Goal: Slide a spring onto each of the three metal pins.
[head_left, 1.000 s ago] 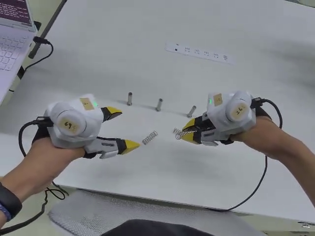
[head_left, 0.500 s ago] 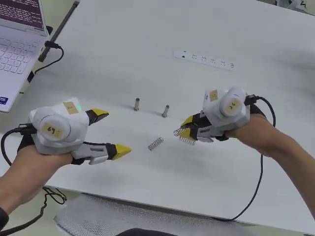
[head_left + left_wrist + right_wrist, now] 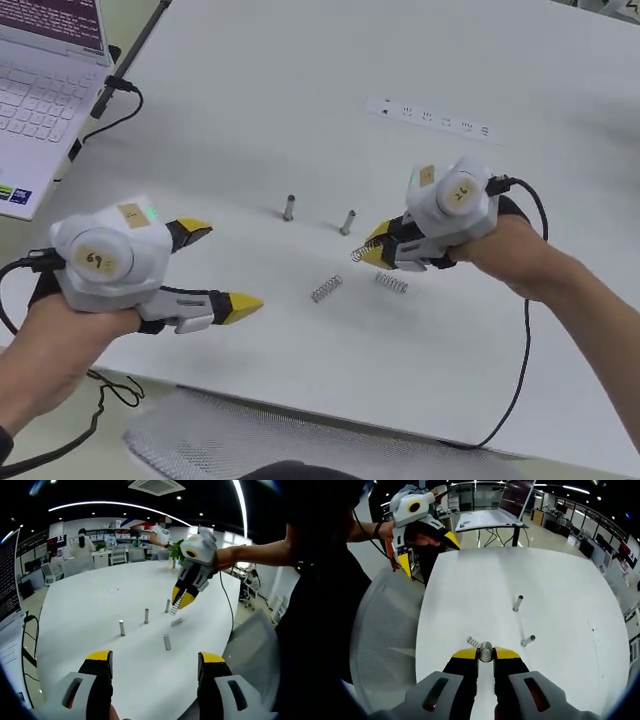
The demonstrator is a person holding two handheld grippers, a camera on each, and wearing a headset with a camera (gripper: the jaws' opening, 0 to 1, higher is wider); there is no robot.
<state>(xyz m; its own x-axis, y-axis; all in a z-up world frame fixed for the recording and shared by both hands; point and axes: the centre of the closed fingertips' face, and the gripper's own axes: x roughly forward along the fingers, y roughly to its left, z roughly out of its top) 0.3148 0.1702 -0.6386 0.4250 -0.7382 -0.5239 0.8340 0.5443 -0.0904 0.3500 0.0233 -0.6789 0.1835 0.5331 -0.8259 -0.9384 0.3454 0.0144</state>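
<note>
My right gripper [image 3: 372,251] pinches a small silver coil spring [image 3: 359,253] between its yellow tips, poking forward, above the white table [image 3: 300,100]; loose springs [image 3: 326,288] lie just below; my left gripper [image 3: 225,268] hangs spread wide; since a second ago the right has risen nearer the pins [image 3: 289,208].

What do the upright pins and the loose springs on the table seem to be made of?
Pins: likely bare metal, dull grey cylinders with a soft sheen. Springs: likely thin steel wire, silvery open coils; the exact alloy cannot be told.
</note>
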